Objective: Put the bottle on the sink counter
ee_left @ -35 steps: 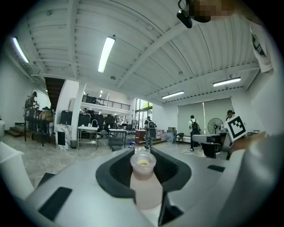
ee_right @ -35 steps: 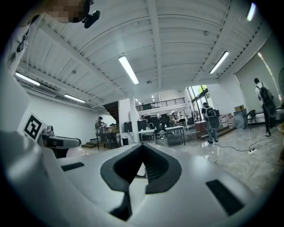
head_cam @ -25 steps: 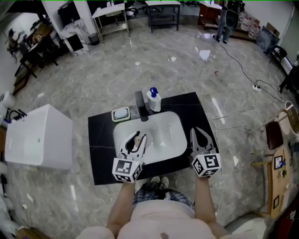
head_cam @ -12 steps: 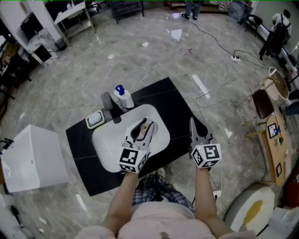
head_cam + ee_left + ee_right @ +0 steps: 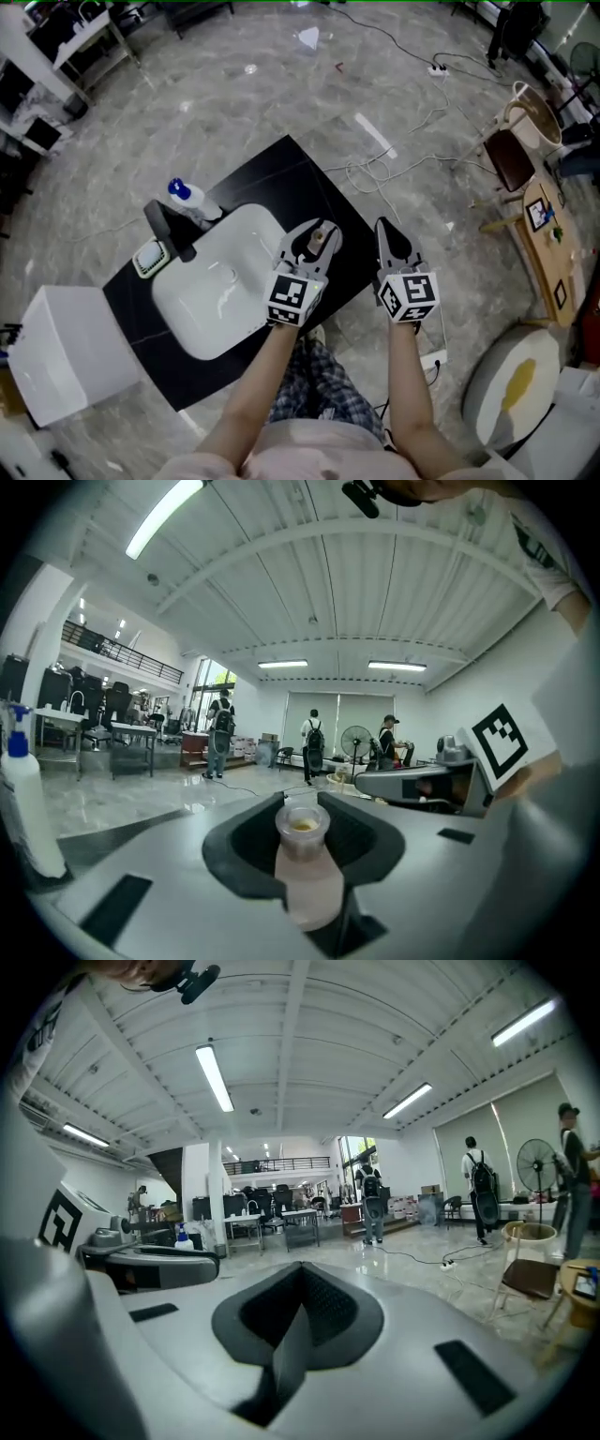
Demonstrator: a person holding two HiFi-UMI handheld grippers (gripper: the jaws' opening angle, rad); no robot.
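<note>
My left gripper (image 5: 317,240) is shut on a small pale, translucent bottle (image 5: 316,234) and hovers over the right end of the black sink counter (image 5: 281,178). In the left gripper view the bottle (image 5: 309,883) stands between the jaws with its open mouth up and something yellowish inside. Just past the counter's right edge, my right gripper (image 5: 392,239) is shut with nothing in it; its jaws (image 5: 298,1321) meet in the right gripper view. The white basin (image 5: 216,281) lies to the left of both grippers.
A white spray bottle with a blue cap (image 5: 187,202) stands at the counter's back beside the black faucet (image 5: 169,230) and a green soap dish (image 5: 148,258). A white box (image 5: 66,352) sits on the floor at left. Cables (image 5: 394,159) and a chair (image 5: 511,155) are at right.
The head view has swung, so the counter has slid left and turned in the picture. Both grippers now sit by its right end. The left gripper still holds the bottle.
</note>
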